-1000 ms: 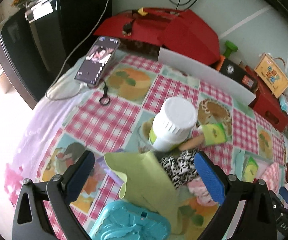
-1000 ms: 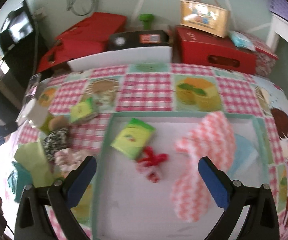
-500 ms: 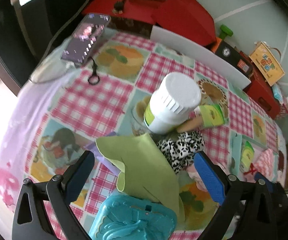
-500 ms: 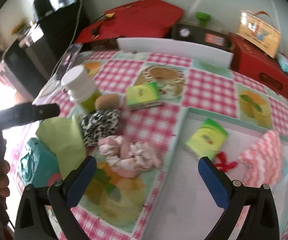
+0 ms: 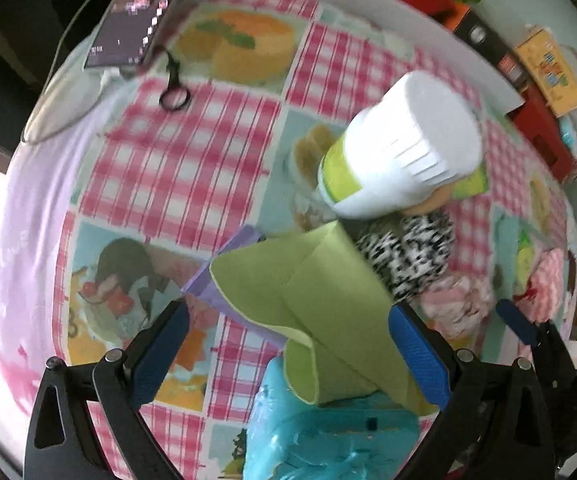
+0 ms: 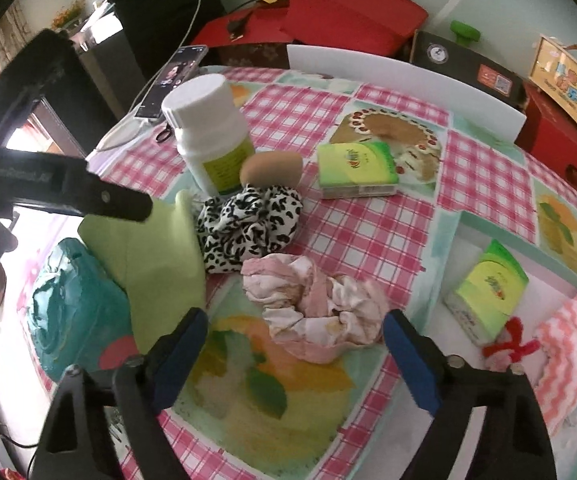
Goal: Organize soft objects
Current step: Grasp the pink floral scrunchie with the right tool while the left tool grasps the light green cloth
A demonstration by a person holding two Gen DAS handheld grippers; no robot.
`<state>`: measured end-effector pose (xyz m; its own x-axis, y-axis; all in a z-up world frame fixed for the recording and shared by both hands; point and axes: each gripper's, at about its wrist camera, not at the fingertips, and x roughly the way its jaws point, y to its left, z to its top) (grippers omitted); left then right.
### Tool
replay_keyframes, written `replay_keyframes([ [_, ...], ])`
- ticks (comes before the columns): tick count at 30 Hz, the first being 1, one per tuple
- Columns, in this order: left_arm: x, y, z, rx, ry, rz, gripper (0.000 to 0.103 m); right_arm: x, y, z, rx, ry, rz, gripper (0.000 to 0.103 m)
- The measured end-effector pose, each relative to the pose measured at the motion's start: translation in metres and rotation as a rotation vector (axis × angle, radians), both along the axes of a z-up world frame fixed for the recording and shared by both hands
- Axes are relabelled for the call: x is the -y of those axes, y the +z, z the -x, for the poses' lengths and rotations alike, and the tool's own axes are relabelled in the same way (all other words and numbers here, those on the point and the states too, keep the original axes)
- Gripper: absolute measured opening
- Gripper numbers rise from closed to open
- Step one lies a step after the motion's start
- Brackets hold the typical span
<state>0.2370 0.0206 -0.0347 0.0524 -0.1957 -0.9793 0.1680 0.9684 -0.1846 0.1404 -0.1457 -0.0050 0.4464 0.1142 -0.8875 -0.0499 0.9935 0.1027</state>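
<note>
A pink scrunchie (image 6: 316, 312) lies on the checked tablecloth, just ahead of my open, empty right gripper (image 6: 294, 354). A leopard-print scrunchie (image 6: 248, 226) lies behind it and also shows in the left wrist view (image 5: 412, 256). A folded green cloth (image 5: 308, 300) lies between the fingers of my open, empty left gripper (image 5: 288, 354), partly over a teal bag (image 5: 320, 440). The green cloth (image 6: 156, 264) and teal bag (image 6: 76, 316) also show in the right wrist view. A white tray (image 6: 464, 240) at the right holds a green tissue pack (image 6: 488, 292), a red bow (image 6: 508, 346) and a pink chevron cloth (image 6: 572, 356).
A white-capped bottle (image 6: 208, 128), an egg (image 6: 272, 168) and a second tissue pack (image 6: 356, 170) stand behind the scrunchies. A phone (image 5: 140, 20) with a cable lies at the far left. Red boxes (image 6: 328, 12) and a white board (image 6: 404, 80) line the back edge.
My right gripper has swung left from over the tray to the pink scrunchie. My left gripper has moved down and closer to the green cloth.
</note>
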Motion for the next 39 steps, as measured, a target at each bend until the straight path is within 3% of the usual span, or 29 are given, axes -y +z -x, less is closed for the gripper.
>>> replay_keyframes([
  [3,0.001,-0.005,-0.004,-0.035,-0.012,0.005,0.099,-0.002,-0.004,-0.003,0.000,0.006,-0.009,0.082],
  [7,0.000,0.008,-0.005,0.002,-0.012,-0.012,0.099,-0.003,-0.011,-0.006,-0.017,0.005,-0.002,0.076],
  [11,-0.001,0.019,-0.011,-0.005,-0.022,0.071,0.099,-0.001,-0.014,-0.007,-0.024,-0.002,-0.001,0.068],
  [16,0.003,0.024,-0.008,-0.012,-0.043,0.089,0.097,0.001,-0.014,-0.006,-0.017,-0.003,-0.006,0.056],
  [18,0.003,0.023,-0.006,-0.036,-0.040,0.125,0.083,0.001,-0.015,-0.007,-0.018,-0.004,-0.008,0.050],
  [20,0.004,0.019,-0.005,-0.067,-0.034,0.157,0.078,0.002,-0.016,-0.007,-0.016,-0.004,-0.014,0.050],
  [26,0.010,0.009,0.002,-0.073,-0.027,0.130,0.060,0.003,-0.017,-0.007,-0.014,-0.009,-0.015,0.045],
  [33,0.015,-0.003,-0.002,-0.052,-0.022,0.108,0.020,0.002,-0.020,-0.007,-0.018,-0.014,-0.019,0.039],
  [36,0.011,-0.001,-0.004,-0.033,-0.022,0.116,0.010,0.003,-0.020,-0.006,-0.017,-0.017,-0.021,0.036],
  [39,0.005,0.001,-0.003,-0.005,-0.018,0.140,0.007,0.003,-0.020,-0.006,-0.017,-0.017,-0.021,0.033],
])
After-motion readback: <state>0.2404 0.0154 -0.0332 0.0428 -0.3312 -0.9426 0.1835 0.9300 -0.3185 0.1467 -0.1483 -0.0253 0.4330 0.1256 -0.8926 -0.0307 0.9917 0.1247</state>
